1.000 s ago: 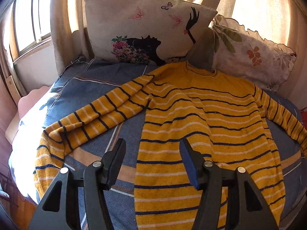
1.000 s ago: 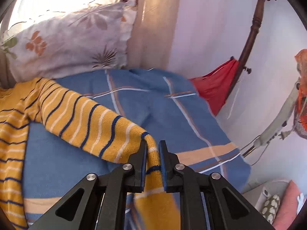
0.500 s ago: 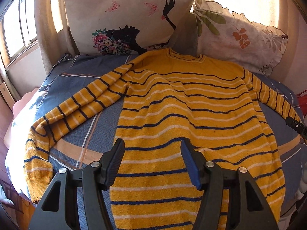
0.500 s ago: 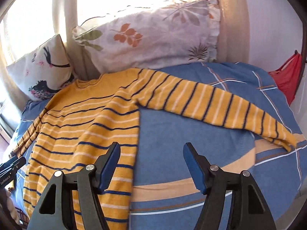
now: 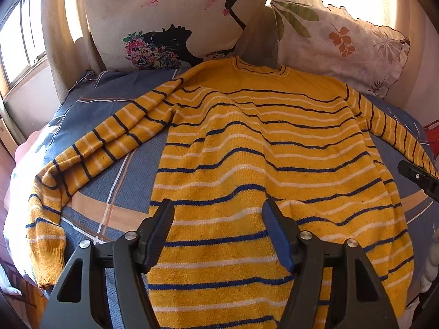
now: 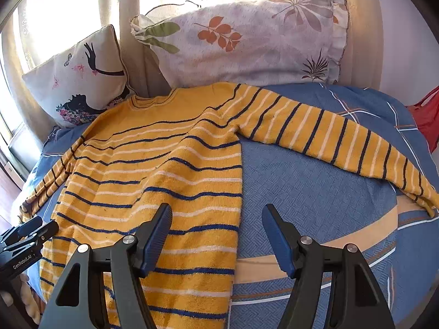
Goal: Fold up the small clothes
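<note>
A yellow sweater [image 5: 260,150] with navy and white stripes lies flat on the bed, collar toward the pillows. Its left sleeve [image 5: 90,159] runs down to the bed's left edge. The other sleeve [image 6: 343,142] stretches out to the right. My left gripper [image 5: 217,208] hovers over the lower body of the sweater, its jaws opening with nothing between them. My right gripper [image 6: 216,209] stands open above the right side seam of the sweater [image 6: 164,164], empty. Each gripper shows at the edge of the other's view: the right gripper [image 5: 417,176] and the left gripper [image 6: 27,235].
The blue plaid bedcover [image 6: 315,192] is bare to the right of the sweater. Two pillows lean at the head: a butterfly-print one [image 5: 170,16] and a leaf-print one [image 6: 247,41]. Curtains and a window stand behind, and a red cloth [image 6: 428,115] lies at the far right.
My right gripper let go of the right sleeve's cuff, opened wide and swung left to face the sweater's body. The left gripper's jaws widened a little as it shifted right over the sweater.
</note>
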A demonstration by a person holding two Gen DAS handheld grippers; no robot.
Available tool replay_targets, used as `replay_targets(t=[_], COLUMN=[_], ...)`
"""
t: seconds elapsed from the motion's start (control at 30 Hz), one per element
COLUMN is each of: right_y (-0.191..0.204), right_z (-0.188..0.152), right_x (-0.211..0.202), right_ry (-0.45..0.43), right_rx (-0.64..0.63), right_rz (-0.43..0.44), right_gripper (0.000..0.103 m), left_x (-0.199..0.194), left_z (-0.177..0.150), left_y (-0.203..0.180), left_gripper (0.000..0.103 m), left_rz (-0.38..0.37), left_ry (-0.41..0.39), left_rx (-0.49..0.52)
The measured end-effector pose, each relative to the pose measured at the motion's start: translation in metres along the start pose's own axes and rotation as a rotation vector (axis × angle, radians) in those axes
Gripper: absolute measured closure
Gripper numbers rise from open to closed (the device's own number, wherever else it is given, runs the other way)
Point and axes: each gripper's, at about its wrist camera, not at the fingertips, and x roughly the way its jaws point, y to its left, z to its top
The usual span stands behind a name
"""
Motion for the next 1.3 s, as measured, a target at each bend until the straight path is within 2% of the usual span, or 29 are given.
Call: replay_targets(t=[0.63,1.3], right_y=[0.018,0.012], right_z=[-0.005,-0.012], right_x=[0.005,0.002], right_ry=[0.004,0.013], right_rx=[-0.051,-0.019], right_rz=[-0.001,0.009], right_gripper=[0.030,0.029], left_x=[0.007,0.000], left_z=[-0.005,-0.009], left_y=[0.001,-0.005], left_gripper=[0.037,0.037], left_rz=[-0.007,-0.016], left_ry=[0.014,0.014], left_rx=[-0.010,-0.003])
